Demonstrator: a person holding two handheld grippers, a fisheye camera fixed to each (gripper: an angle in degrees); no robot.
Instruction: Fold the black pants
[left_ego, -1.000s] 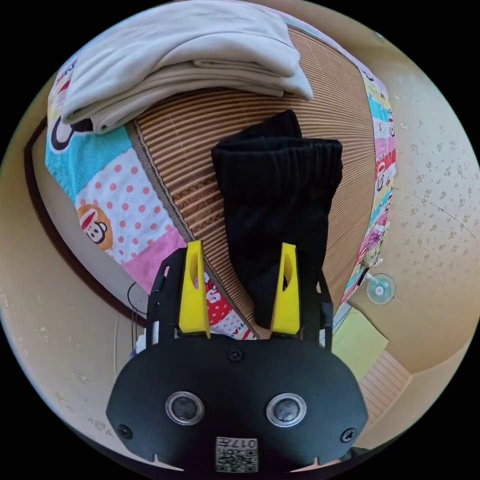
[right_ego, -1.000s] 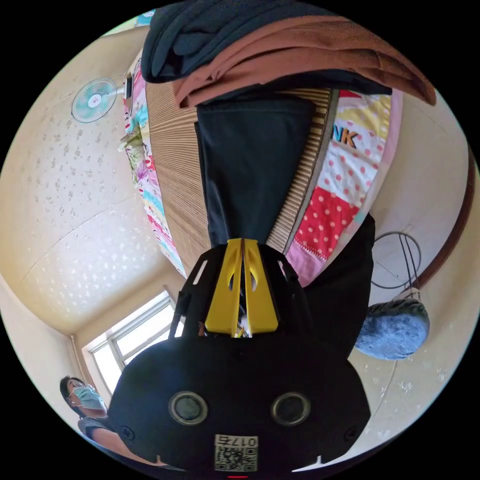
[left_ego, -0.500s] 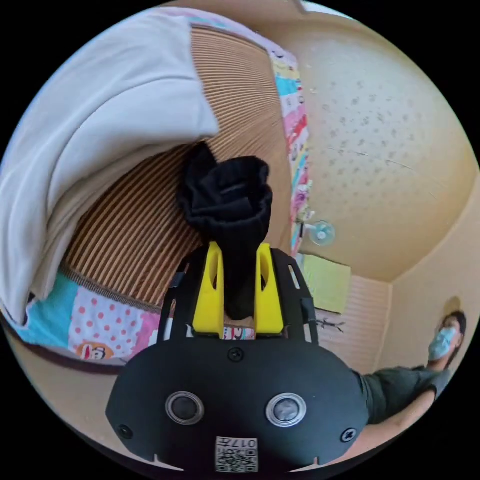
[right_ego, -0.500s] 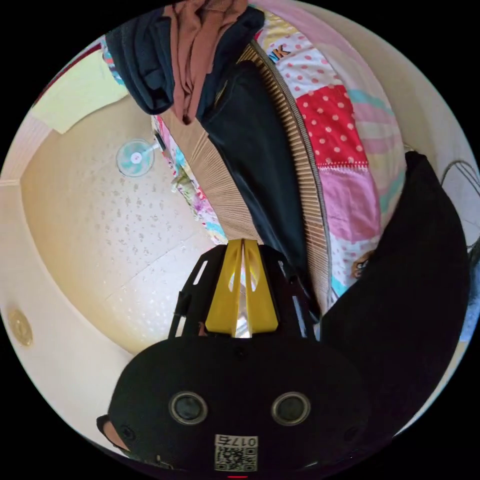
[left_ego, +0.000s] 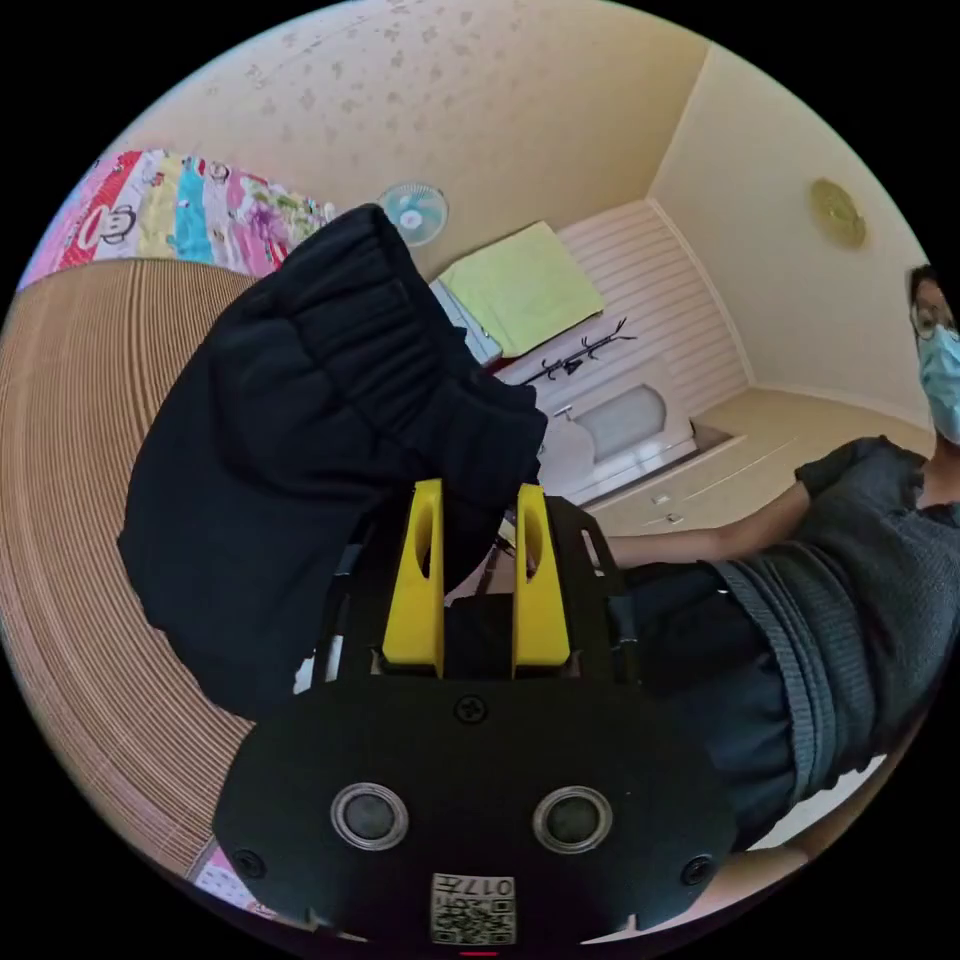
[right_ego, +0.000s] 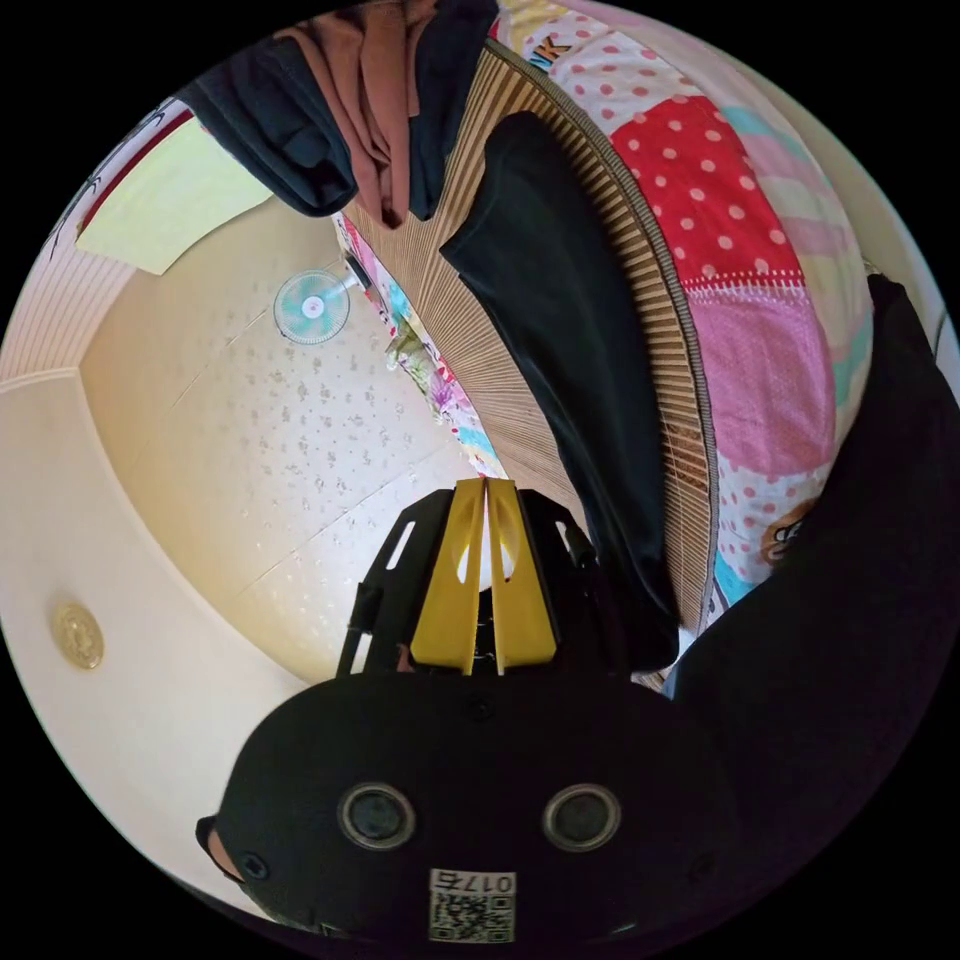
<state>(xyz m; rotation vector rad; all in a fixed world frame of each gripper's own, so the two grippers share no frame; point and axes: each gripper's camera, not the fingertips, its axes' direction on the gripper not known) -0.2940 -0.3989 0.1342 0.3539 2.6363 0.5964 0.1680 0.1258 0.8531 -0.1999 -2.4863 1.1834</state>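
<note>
— While you hold it up, how does your left gripper (left_ego: 478, 520) stand?

— Narrowly parted, both jaws pinching the black pants (left_ego: 320, 440), which bunch above them, over the woven mat (left_ego: 70, 480).

— And your right gripper (right_ego: 485, 520)?

— Pressed together, nothing between the jaws. Just beside it a stretch of the pants lies on the mat, which covers a patchwork quilt (right_ego: 750, 260). Beyond is a pile of clothes (right_ego: 370, 90).
</note>
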